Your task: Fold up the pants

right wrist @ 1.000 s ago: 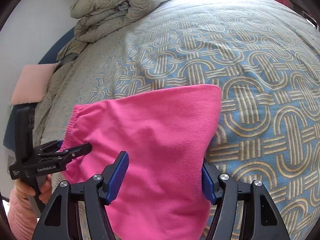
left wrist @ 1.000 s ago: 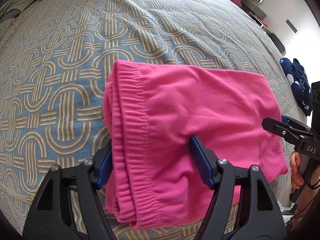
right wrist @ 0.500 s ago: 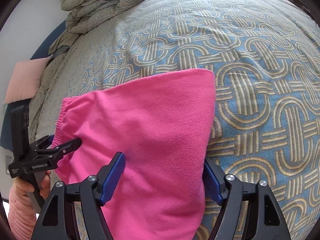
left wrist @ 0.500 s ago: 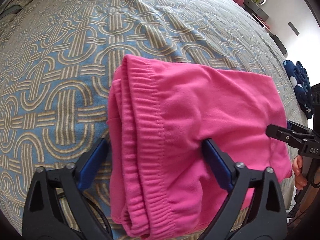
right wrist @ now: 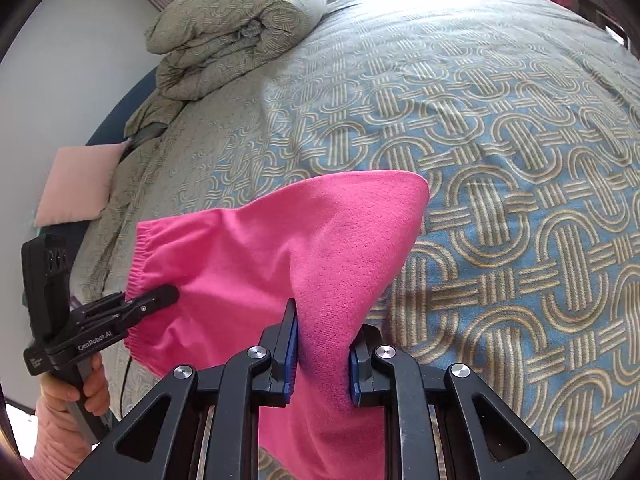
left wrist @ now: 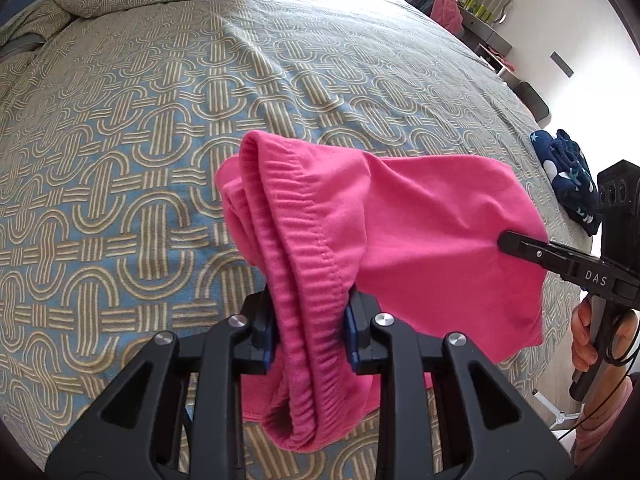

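Left-wrist footage showed the left gripper (left wrist: 308,328) closest to the lens, its jaws just drawn together and clamped on the bunched elastic waistband of the pink pants (left wrist: 420,236). The folded pants were seen lifted off the bed (left wrist: 120,152) near its front edge, the cloth stretched between both tools. To the right, the right gripper (left wrist: 508,242) was seen pinching the opposite end of the fabric. In the right-wrist view, the right gripper (right wrist: 322,356) was shown with jaws likewise just closed and pressed on a gathered fold of the pants (right wrist: 280,248), while the left gripper (right wrist: 170,294) was seen biting the waistband end at the left. Farther off, dark blue clothing (left wrist: 568,176) was seen at the bed's right edge, and a rolled quilt (right wrist: 236,36) at the far left corner.
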`<state>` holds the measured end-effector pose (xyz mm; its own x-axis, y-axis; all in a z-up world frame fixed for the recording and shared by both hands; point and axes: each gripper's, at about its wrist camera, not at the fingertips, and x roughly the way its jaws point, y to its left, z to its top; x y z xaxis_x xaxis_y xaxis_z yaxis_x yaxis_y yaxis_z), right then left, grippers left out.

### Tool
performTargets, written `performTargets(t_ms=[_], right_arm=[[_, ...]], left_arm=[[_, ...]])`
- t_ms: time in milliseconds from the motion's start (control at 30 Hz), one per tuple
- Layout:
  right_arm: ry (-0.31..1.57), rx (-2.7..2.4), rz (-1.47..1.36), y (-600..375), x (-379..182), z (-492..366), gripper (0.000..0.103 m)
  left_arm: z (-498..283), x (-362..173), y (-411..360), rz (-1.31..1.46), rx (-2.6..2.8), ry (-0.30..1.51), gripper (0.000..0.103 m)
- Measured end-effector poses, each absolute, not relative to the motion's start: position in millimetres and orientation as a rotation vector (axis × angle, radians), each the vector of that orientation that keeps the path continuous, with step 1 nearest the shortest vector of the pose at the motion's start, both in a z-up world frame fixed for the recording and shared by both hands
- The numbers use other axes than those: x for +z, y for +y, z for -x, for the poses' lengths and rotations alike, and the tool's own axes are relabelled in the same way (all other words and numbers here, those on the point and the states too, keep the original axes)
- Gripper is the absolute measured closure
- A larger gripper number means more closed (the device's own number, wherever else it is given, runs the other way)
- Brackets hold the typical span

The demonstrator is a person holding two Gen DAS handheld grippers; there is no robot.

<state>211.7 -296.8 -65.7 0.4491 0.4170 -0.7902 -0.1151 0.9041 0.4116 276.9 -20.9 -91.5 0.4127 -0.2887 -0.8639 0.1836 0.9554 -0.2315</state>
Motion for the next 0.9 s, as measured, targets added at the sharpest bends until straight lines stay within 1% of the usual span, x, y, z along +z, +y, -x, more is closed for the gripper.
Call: performTargets(t_ms=[100,167,200,267,367,433,467,500,533,567,600,633,667,700,900], right_arm=[[1.08,0.341,-0.324,-299.7,-70.1,-210.3,0.084],[1.108,0.333,-0.328,-302.4,-77.0,-211.9,0.083],[1.121,0.322,-0.327,-304.7,-80.1,-212.4,0.08],[1.143,0.291,-0.33,-311.1,-86.9,-215.0,0.079],[1.188,0.294,-0.403,-323.5,-99.6,-219.1,0.069],[1.214,0.304,-0.474,-331.6,-108.0,-221.1,0.053],[1.214,0.321,-0.519,-334.9,-111.9,-222.5,0.051],[1.212,0.333,-0.549,-336.8,-114.1,-224.5,0.046],[1.205,0.347,-0.572,-337.2,-115.2,-226.1,0.044],[1.196,0.356,-0.582,-336.2,-115.6,-226.5,0.044],[1.186,0.366,-0.583,-333.0,-115.0,-226.7,0.044],[1.182,0.37,-0.568,-327.1,-114.5,-229.3,0.053],[1.17,0.357,-0.538,-320.9,-112.5,-230.3,0.07],[1.163,0.347,-0.501,-314.4,-109.4,-231.3,0.086],[1.04,0.332,-0.426,-310.1,-60.8,-216.9,0.086]], left_arm=[[-279.6,-104.2,-15.8,0.135,-0.285,1.145,0.069],[-284.6,-115.1,-9.4,0.128,-0.24,1.157,0.053],[-286.6,-119.9,-6.3,0.126,-0.217,1.166,0.049],[-288.7,-127.6,2.4,0.158,-0.202,1.182,0.037],[-291.2,-135.9,11.7,0.236,-0.223,1.195,0.035],[-294.8,-141.3,12.3,0.255,-0.235,1.205,0.034],[-295.9,-142.4,9.9,0.258,-0.244,1.205,0.034],[-297.9,-144.2,7.6,0.262,-0.257,1.203,0.034],[-299.8,-145.9,4.2,0.263,-0.272,1.204,0.034],[-300.8,-146.2,-0.5,0.249,-0.272,1.201,0.039],[-301.3,-144.6,-7.6,0.228,-0.282,1.192,0.048],[-300.7,-140.6,-14.2,0.216,-0.304,1.185,0.066],[-298.8,-134.3,-18.3,0.217,-0.308,1.17,0.075],[-296.5,-127.4,-21.8,0.204,-0.303,1.157,0.076],[-288.3,-74.0,-42.0,0.153,-0.342,1.055,0.077]])
